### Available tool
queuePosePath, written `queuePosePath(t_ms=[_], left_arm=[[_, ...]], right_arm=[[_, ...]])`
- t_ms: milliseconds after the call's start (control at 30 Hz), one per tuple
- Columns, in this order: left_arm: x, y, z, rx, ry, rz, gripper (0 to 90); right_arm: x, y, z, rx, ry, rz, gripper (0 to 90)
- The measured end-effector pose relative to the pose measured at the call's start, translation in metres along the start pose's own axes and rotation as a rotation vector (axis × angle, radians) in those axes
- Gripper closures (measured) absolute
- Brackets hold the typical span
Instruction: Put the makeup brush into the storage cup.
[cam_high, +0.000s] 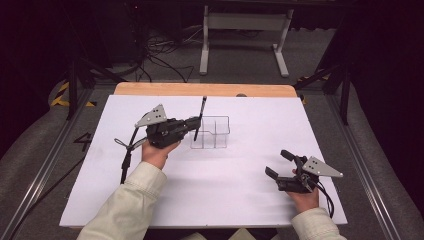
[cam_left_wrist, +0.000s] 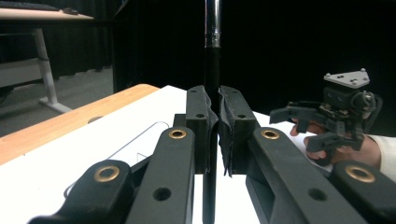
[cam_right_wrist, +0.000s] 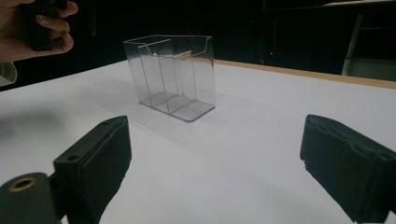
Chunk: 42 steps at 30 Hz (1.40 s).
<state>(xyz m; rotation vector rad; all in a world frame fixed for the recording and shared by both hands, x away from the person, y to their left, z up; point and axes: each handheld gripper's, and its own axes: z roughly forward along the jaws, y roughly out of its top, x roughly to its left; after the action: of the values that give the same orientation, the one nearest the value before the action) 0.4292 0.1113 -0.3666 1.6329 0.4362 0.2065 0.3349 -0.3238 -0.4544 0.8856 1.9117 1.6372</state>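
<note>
Left gripper (cam_left_wrist: 212, 135) clamps pen (cam_left_wrist: 211, 70) upright beside clear organizer (cam_high: 212, 131), ready for insertion; right gripper (cam_right_wrist: 215, 172) gapes wide, empty.

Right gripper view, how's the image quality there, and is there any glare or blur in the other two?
Right gripper view: the clear plastic organizer is fairly sharp, faint reflections on its walls; the near gripper pads look soft. Left gripper view: the pen shows a bright glint on its metal part; the background is dark. High view: the white table is evenly lit, the surroundings dim.
</note>
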Motion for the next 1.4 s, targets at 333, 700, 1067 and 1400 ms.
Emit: queuePosePath(t_ms=[333, 700, 1067, 1400], left_arm=[[0.003, 0.009, 0.014, -0.027, 0.000, 0.014, 83.0], [0.006, 0.016, 0.037, -0.005, 0.029, 0.035, 83.0], [0.010, 0.017, 0.051, -0.041, 0.061, 0.022, 82.9], [0.016, 0.007, 0.056, -0.062, 0.122, 0.028, 82.9]], right_arm=[[0.000, 0.000, 0.000, 0.000, 0.008, 0.002, 9.2], [0.000, 0.000, 0.000, -0.005, 0.016, 0.004, 9.2], [0.000, 0.000, 0.000, -0.007, 0.022, 0.003, 9.2], [0.000, 0.000, -0.001, -0.007, 0.024, 0.007, 9.2]])
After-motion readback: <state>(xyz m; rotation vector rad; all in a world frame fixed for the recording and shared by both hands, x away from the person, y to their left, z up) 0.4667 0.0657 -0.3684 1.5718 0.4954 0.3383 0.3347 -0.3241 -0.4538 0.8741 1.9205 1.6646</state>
